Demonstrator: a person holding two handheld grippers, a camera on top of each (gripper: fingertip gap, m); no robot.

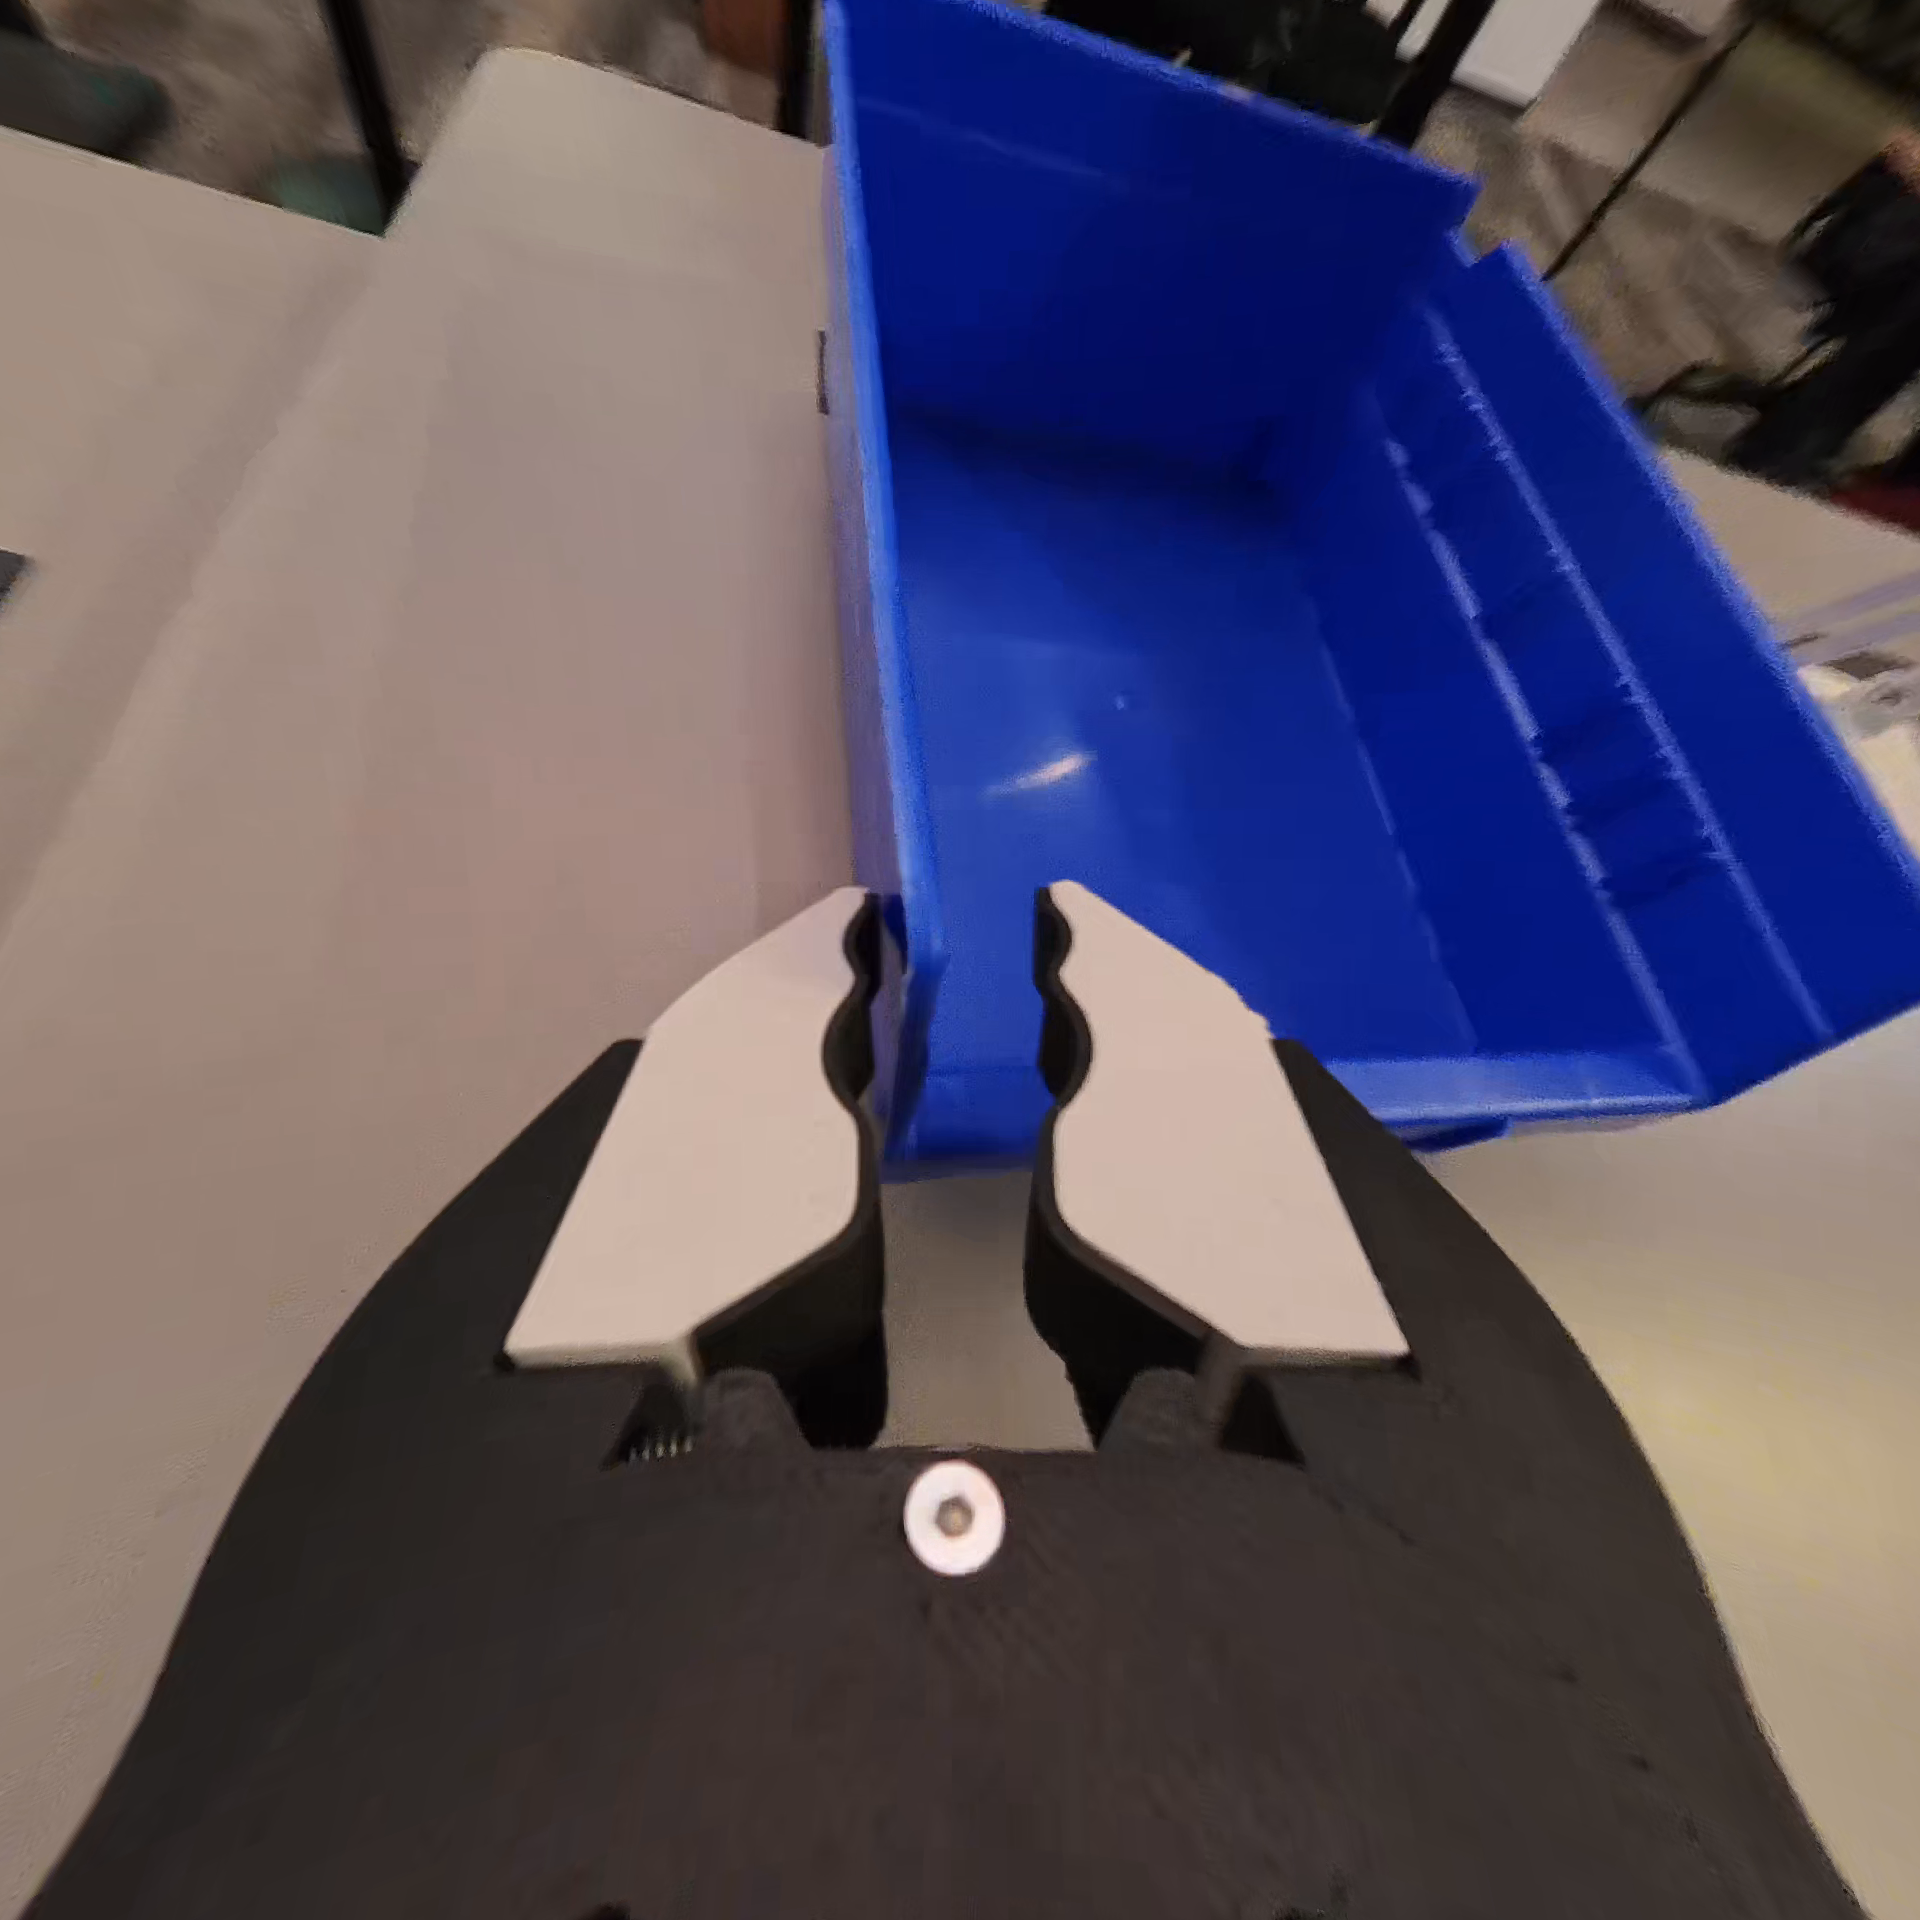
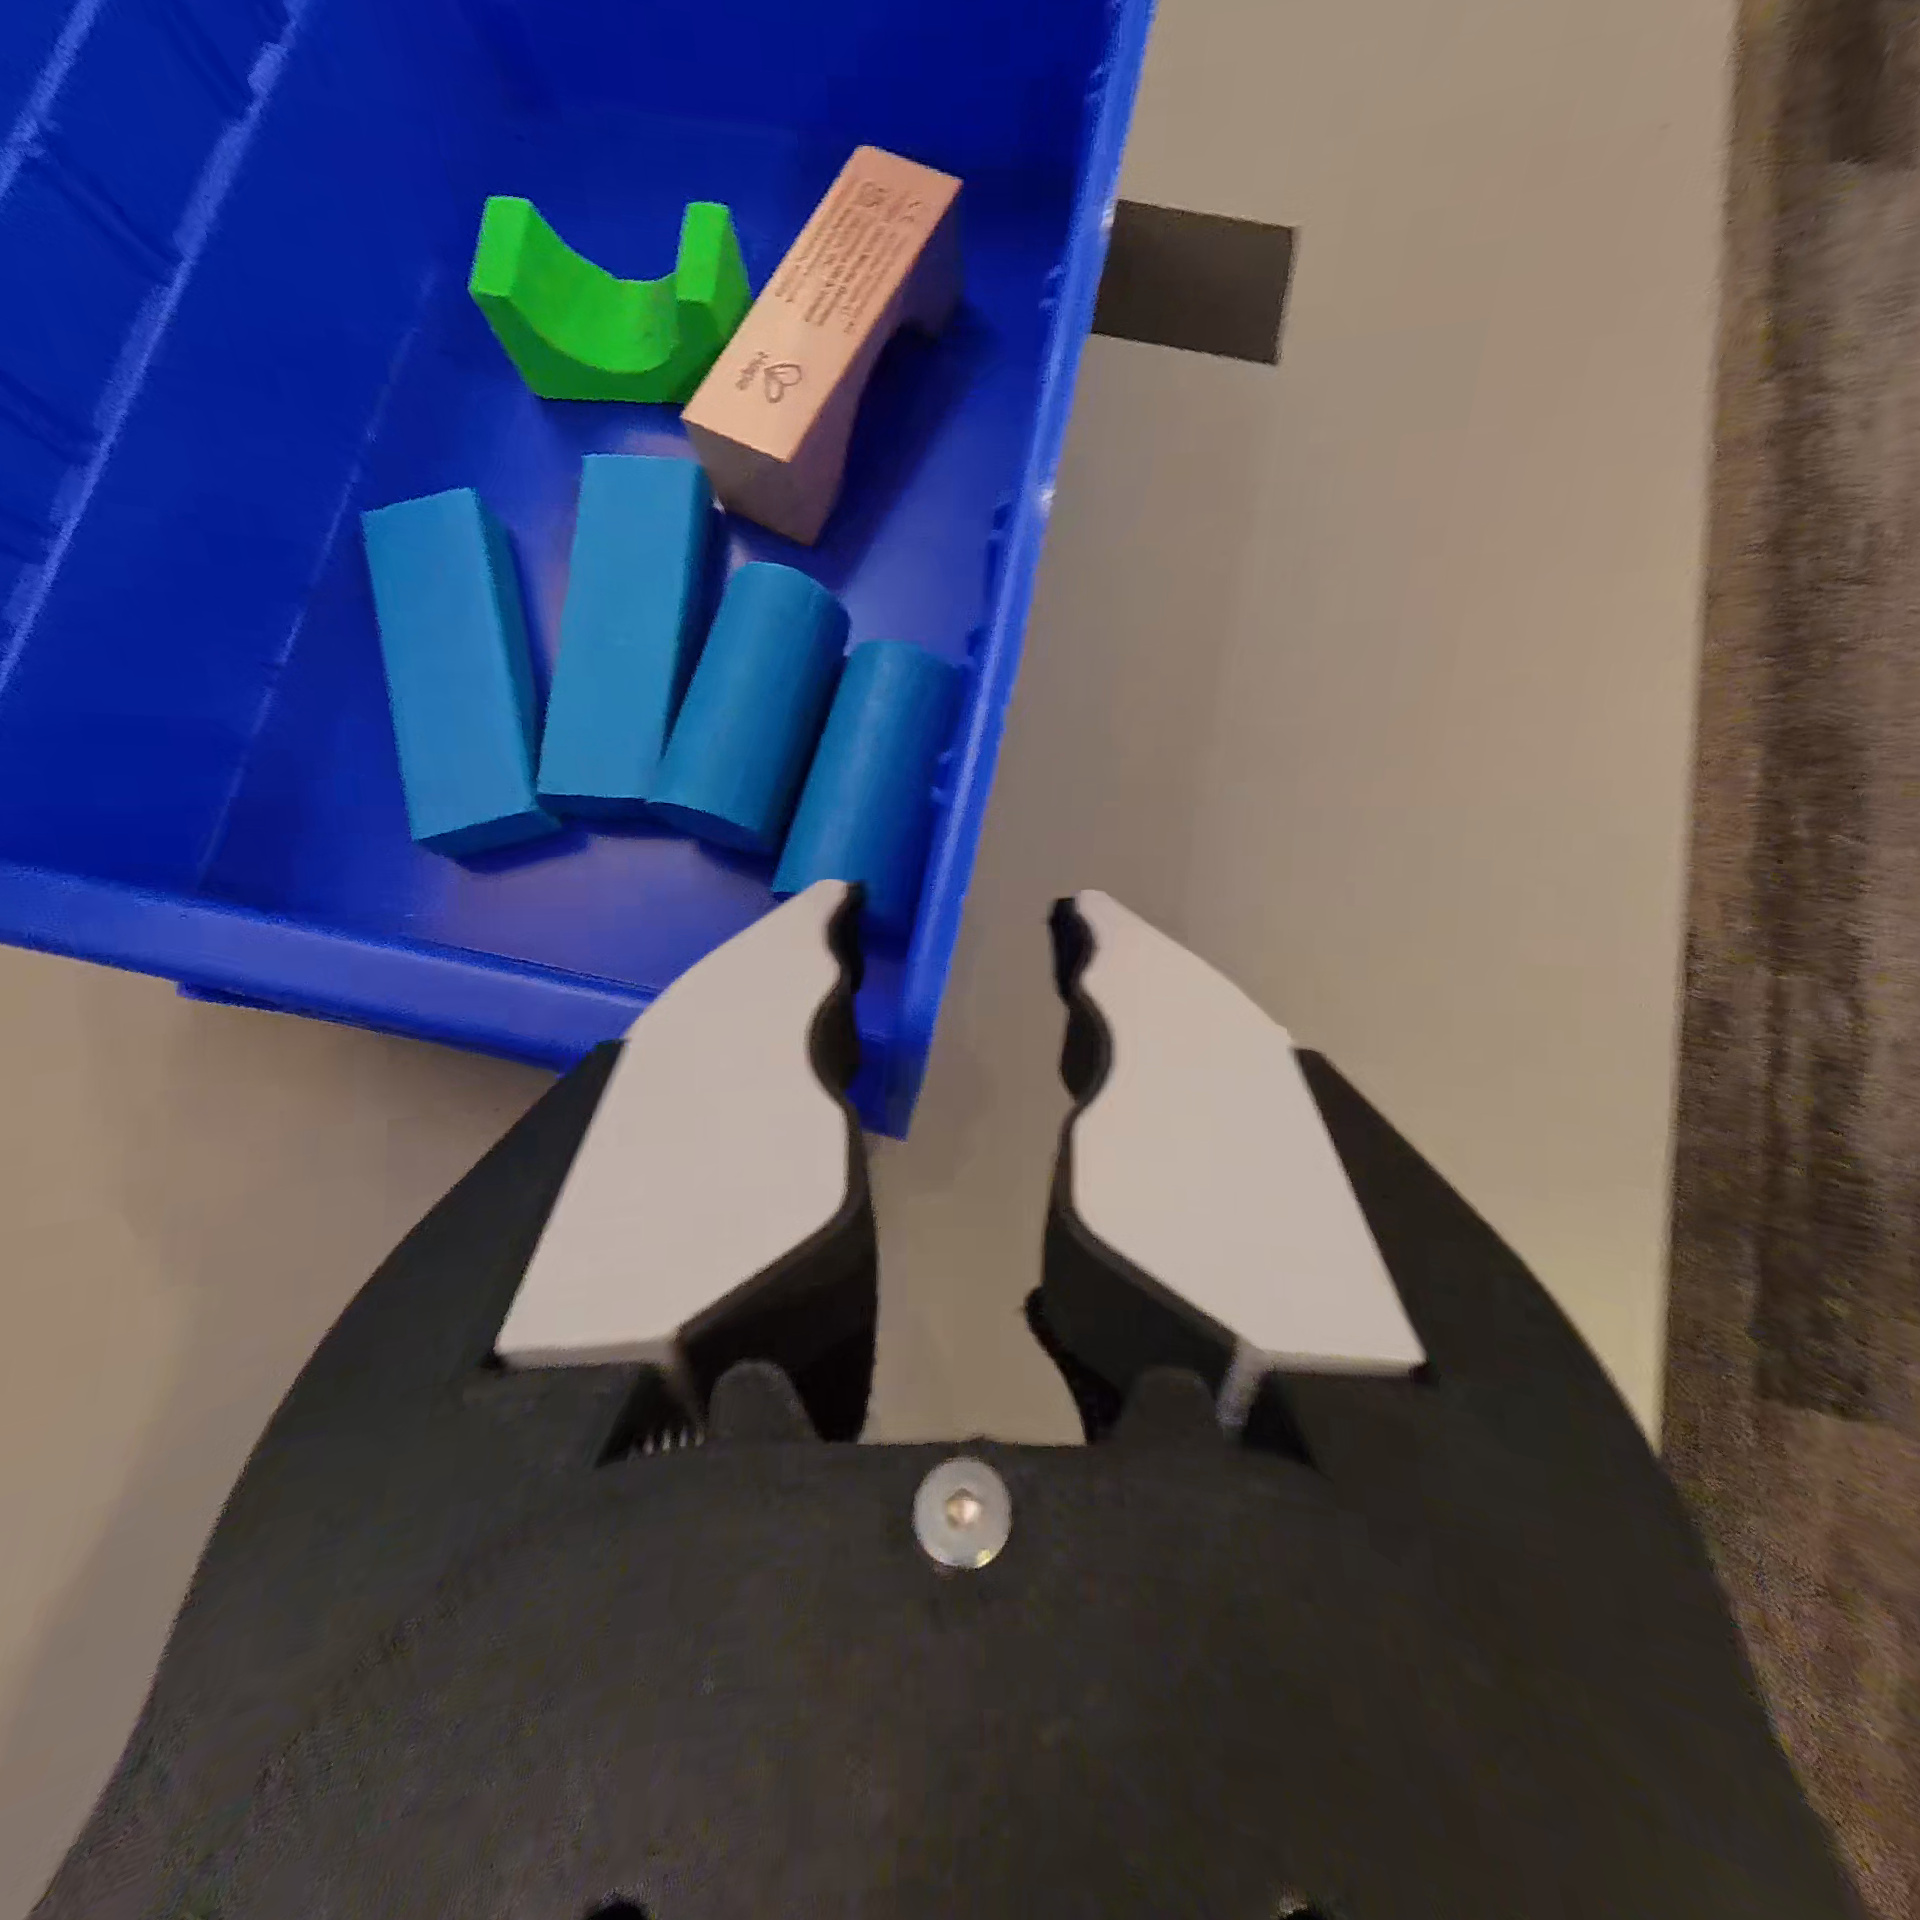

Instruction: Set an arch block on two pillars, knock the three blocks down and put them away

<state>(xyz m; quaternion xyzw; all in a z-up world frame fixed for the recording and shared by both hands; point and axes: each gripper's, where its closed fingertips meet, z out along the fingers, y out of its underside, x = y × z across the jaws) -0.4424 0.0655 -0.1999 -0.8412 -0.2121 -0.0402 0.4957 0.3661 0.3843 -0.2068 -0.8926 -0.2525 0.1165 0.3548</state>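
**Already binned: six blocks lie in the blue bin, both grippers empty**

Inside the blue plastic bin, the green arch block lies on the floor with its curved hollow turned up, towards the far part of the bin as the right wrist view shows it. Just beside it, nearer the right wall, the pale wooden arch block lies with its printed flat face up. Closer to the near wall, four blue blocks lie in a row, close together: two blue rectangular pillars and two blue rounded pillars, the last one against the right wall, by the near right corner.

The right gripper hangs above that near right corner of the bin, its jaws narrowly apart and holding nothing. A strip of black tape lies on the pale worktop just outside the right wall.

The left gripper hangs over another corner of the bin, jaws likewise narrowly apart and empty. From the left wrist view, the visible part of the bin floor is bare. The picture there is blurred.
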